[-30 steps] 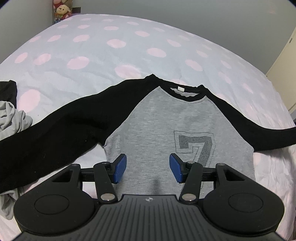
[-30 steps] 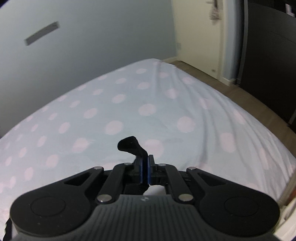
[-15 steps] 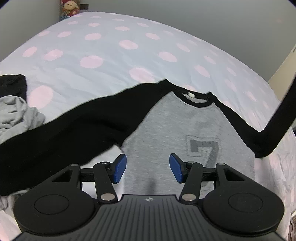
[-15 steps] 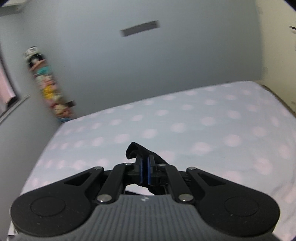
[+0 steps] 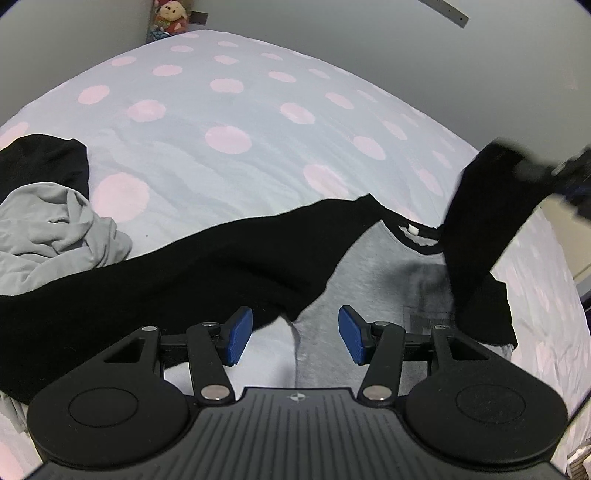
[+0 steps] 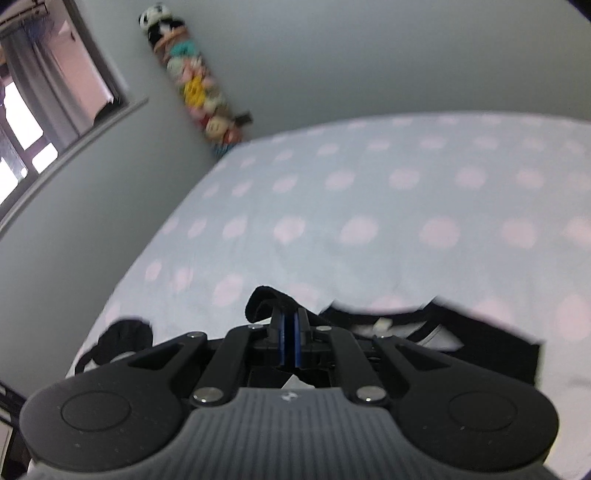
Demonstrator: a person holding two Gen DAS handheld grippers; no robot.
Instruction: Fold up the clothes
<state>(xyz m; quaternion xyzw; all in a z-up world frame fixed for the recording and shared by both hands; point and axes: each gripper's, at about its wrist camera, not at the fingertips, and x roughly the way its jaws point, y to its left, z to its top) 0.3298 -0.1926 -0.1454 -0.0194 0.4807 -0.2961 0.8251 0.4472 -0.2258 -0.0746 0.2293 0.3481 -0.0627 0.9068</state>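
A grey shirt [image 5: 373, 280] with black sleeves lies face up on the polka-dot bed [image 5: 229, 110]. Its left sleeve [image 5: 155, 277] stretches flat toward the left. My left gripper [image 5: 295, 334] hovers open above the shirt's left side near the armpit, nothing between its blue pads [image 5: 240, 334]. My right gripper [image 5: 535, 170], blurred at the upper right, is shut on the cuff of the right sleeve [image 5: 476, 236], which hangs lifted over the chest. In the right wrist view the right gripper [image 6: 289, 321] pinches the black cuff [image 6: 264, 301], with the collar [image 6: 384, 326] below.
A crumpled pile of grey and black clothes [image 5: 55, 229] lies at the bed's left edge. Plush toys [image 5: 170, 18] sit in the far corner by the wall, also the hanging plush toys [image 6: 195, 85]. A window [image 6: 37, 110] is on the left wall.
The right gripper has swung the right sleeve up off the bed and leftward across the shirt. The left gripper has drifted left, from over the chest to the shirt's left side.
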